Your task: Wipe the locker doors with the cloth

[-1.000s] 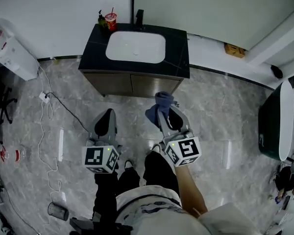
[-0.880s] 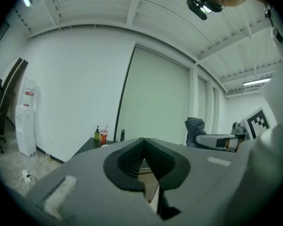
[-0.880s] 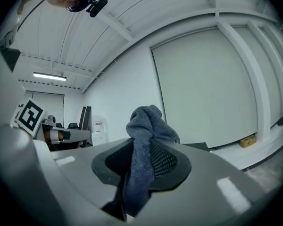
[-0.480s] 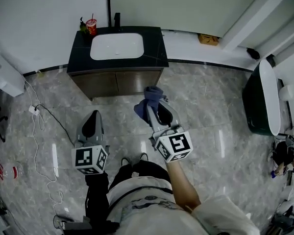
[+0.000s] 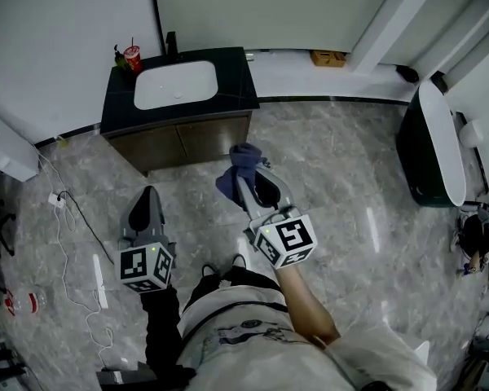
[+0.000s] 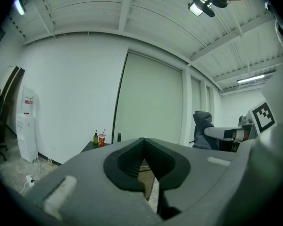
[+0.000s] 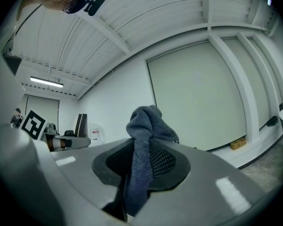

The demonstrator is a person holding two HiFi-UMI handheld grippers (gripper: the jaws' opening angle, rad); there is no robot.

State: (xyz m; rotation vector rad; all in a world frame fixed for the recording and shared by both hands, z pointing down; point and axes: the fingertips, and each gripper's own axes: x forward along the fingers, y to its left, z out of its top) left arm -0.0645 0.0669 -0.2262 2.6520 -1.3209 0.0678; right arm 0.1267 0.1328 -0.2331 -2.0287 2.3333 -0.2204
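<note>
Since a second ago the sink cabinet (image 5: 118, 120) has slid leftward in the head view, the black tub (image 5: 428, 149) at the far right shows more of itself, and both grippers sit further left in the picture.

Grey marbled floor (image 5: 334, 186) spreads beneath both grippers, meeting a white wall (image 5: 65, 23) and a pale green panel (image 5: 261, 6) ahead of them. The cabinet stands ahead of the left gripper (image 5: 148, 198), its brown cabinet doors (image 5: 197, 137) facing the jaws. On its dark top lie a white basin (image 5: 175, 84), a faucet (image 5: 172, 43), a red cup (image 5: 133, 57) and a green bottle (image 5: 120, 55). A white dispenser (image 5: 4, 149) stands well to the left of that gripper, and a cable (image 5: 73, 218) trails over the floor beside it. A cardboard box (image 5: 328, 57) lies by the wall, ahead and to the right of the right gripper (image 5: 251, 187).

The grey-blue cloth (image 5: 238, 169) is bunched, with its long axis along the right gripper's jaws. Its knot sticks out past the tips toward the cabinet's right corner, and a tail hangs back between the pads.

That gripper's jaws have just been closing and pinch the cloth. It points roughly level at the end of a bare forearm (image 5: 306, 300). The left gripper, held parallel and well apart to its left, has its jaws pressed together at the tips.
</note>
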